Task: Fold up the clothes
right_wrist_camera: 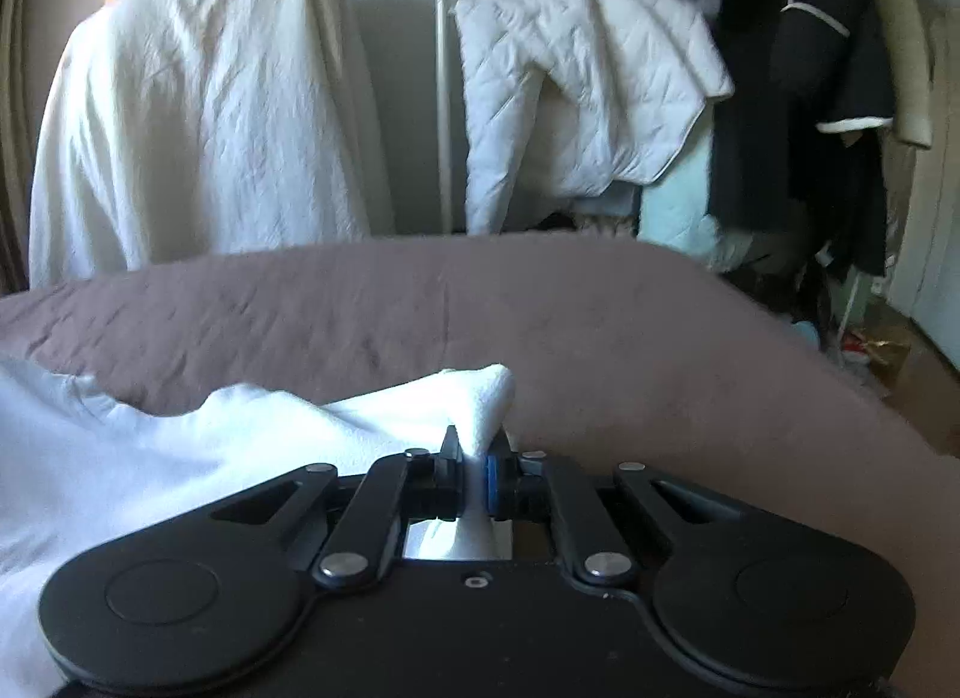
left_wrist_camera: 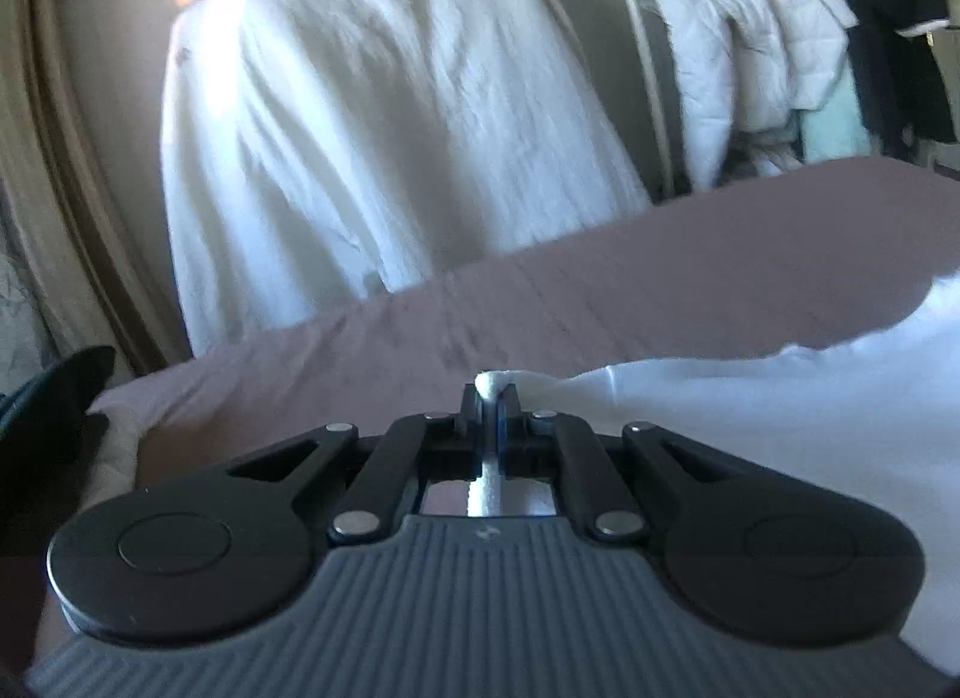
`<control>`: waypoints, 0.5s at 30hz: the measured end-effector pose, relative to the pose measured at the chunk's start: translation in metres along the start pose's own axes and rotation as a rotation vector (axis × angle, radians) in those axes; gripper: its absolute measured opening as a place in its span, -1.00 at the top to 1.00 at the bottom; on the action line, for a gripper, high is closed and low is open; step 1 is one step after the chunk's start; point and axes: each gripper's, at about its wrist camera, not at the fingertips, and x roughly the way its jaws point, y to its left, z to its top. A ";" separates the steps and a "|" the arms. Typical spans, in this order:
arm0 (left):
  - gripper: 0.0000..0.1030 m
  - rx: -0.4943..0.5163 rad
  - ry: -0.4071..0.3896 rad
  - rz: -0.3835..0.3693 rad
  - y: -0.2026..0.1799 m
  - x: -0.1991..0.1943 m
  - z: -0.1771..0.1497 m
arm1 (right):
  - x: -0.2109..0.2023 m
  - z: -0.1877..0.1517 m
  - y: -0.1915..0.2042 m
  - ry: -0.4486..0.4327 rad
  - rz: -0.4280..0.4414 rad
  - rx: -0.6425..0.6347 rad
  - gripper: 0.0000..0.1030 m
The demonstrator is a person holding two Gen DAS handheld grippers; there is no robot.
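Note:
A white garment [left_wrist_camera: 780, 428] lies on the mauve bed cover [left_wrist_camera: 630, 290]. In the left wrist view it spreads to the right of my left gripper [left_wrist_camera: 489, 398], which is shut on a bunched corner of it. In the right wrist view the same white garment [right_wrist_camera: 180, 458] spreads to the left of my right gripper [right_wrist_camera: 474, 452], which is shut on another pinched corner that pokes up between the fingers. Both grippers are low over the bed cover [right_wrist_camera: 540, 314].
A white quilt [right_wrist_camera: 198, 116] hangs over a chair beyond the bed's far edge. A white padded jacket [right_wrist_camera: 588, 92] and dark clothes [right_wrist_camera: 810, 98] hang on a rack at the right. A white pole [right_wrist_camera: 444, 74] stands between them. Clutter lies on the floor at far right.

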 end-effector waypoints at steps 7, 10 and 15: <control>0.23 0.020 0.160 0.056 -0.011 0.010 -0.007 | 0.025 -0.003 -0.010 0.208 -0.070 -0.027 -0.09; -0.13 -0.004 0.050 0.078 -0.016 -0.037 -0.012 | -0.004 0.003 -0.004 0.166 -0.076 0.022 -0.13; -0.17 0.045 0.040 -0.163 -0.042 -0.075 -0.006 | -0.033 0.017 0.048 0.232 0.176 -0.007 -0.13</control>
